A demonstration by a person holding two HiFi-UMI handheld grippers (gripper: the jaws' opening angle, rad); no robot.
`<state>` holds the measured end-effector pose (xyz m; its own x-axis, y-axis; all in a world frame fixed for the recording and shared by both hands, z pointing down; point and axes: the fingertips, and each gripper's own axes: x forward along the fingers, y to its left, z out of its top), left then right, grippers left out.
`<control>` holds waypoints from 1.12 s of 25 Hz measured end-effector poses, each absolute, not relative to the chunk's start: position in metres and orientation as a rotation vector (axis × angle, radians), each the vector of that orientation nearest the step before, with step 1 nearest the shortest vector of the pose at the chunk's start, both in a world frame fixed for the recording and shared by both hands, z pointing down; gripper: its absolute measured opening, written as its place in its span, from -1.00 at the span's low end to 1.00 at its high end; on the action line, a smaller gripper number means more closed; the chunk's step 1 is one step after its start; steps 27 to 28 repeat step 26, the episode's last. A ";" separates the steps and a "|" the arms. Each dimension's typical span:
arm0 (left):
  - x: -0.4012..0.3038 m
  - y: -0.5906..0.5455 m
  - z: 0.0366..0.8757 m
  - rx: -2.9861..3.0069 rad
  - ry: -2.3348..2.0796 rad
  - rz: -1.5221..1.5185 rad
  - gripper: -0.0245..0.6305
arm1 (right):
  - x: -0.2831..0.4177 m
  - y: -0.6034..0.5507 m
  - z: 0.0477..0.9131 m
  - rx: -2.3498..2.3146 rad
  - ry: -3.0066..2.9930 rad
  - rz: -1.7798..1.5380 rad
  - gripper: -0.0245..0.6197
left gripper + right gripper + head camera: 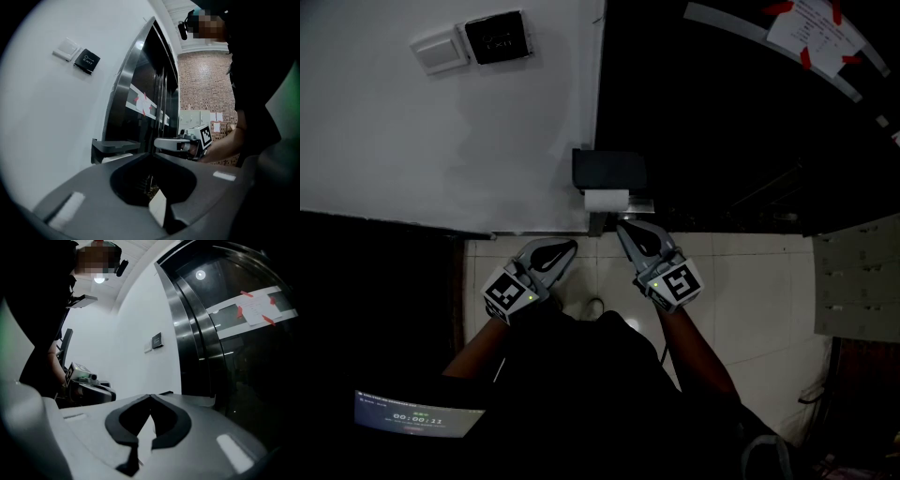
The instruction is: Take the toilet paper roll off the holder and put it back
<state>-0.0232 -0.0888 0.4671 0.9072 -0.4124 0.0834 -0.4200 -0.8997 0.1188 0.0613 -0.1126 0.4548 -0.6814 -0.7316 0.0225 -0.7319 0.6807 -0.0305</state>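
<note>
Right gripper has its smooth grey jaws pressed together, tip just under the white toilet paper roll, which sits in the boxy dark holder mid-frame. Left gripper looks closed too, lower left of it.

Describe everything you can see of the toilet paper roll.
The roll is white paper, seen as a small pale block, mounted in the holder, whose dark, flat cover lies over its top. It hangs on the white wall, right beside the edge of the dark door, above the tiled floor. The shut right tongs point at its lower right corner; whether they touch it cannot be told.
</note>
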 end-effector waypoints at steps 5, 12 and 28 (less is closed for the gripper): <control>-0.023 -0.090 0.470 2.957 -0.645 0.076 -0.91 | 0.057 -0.110 0.453 1.233 -2.869 0.056 -0.92; -0.022 -0.087 0.465 2.936 -0.638 0.096 -0.91 | 0.052 -0.104 0.456 1.209 -2.877 0.088 -0.92; -0.024 -0.086 0.470 2.943 -0.638 0.092 -0.91 | 0.053 -0.106 0.460 1.228 -2.878 0.160 -0.92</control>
